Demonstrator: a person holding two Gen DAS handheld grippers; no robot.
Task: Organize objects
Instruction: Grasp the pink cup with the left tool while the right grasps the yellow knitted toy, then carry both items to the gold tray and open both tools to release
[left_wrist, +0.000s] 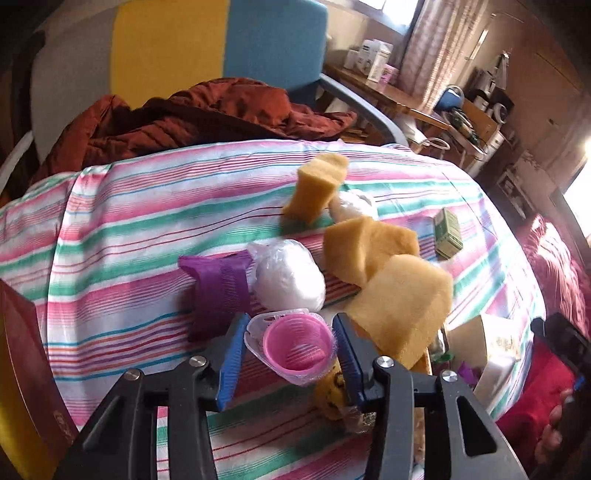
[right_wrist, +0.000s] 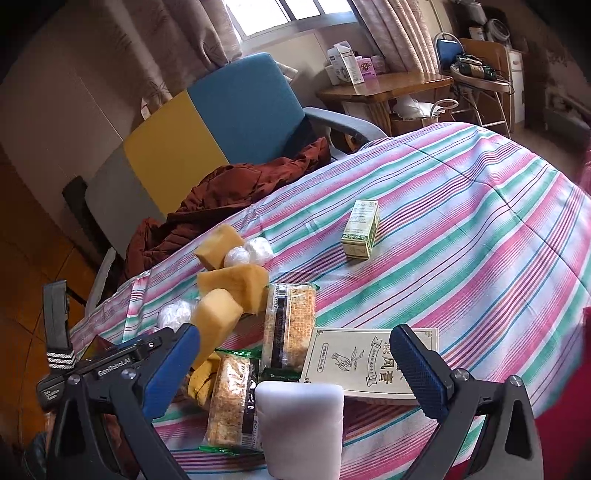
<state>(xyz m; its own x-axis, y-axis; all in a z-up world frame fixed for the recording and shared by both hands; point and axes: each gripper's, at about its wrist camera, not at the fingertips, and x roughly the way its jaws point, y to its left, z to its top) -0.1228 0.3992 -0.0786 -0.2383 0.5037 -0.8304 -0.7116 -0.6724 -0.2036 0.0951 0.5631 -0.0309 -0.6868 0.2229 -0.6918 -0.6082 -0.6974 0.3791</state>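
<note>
Left wrist view first: the left gripper (left_wrist: 291, 350) has its blue pads drawn in narrow around a pink hair roller (left_wrist: 297, 349) in a clear plastic case; the right pad looks to touch the roller's rim, the left pad sits just beside the case, so a firm grip can't be confirmed. Beyond it on the striped cloth (left_wrist: 147, 221) lie a purple roller (left_wrist: 221, 284), a white wrapped ball (left_wrist: 288, 277) and three yellow sponges (left_wrist: 373, 254), one of them up close by the right finger. A small green box (left_wrist: 448, 232) sits off to the right.

Over to the right wrist view: the right gripper (right_wrist: 295, 373) stands wide open, nothing pressed between its pads. Under it sit a white foam block (right_wrist: 301, 424), two cracker packets (right_wrist: 291, 325) and a cream flat box (right_wrist: 369, 362). The sponges (right_wrist: 232, 280) cluster at the left, and the green box (right_wrist: 360, 229) stands alone further up the cloth.
</note>
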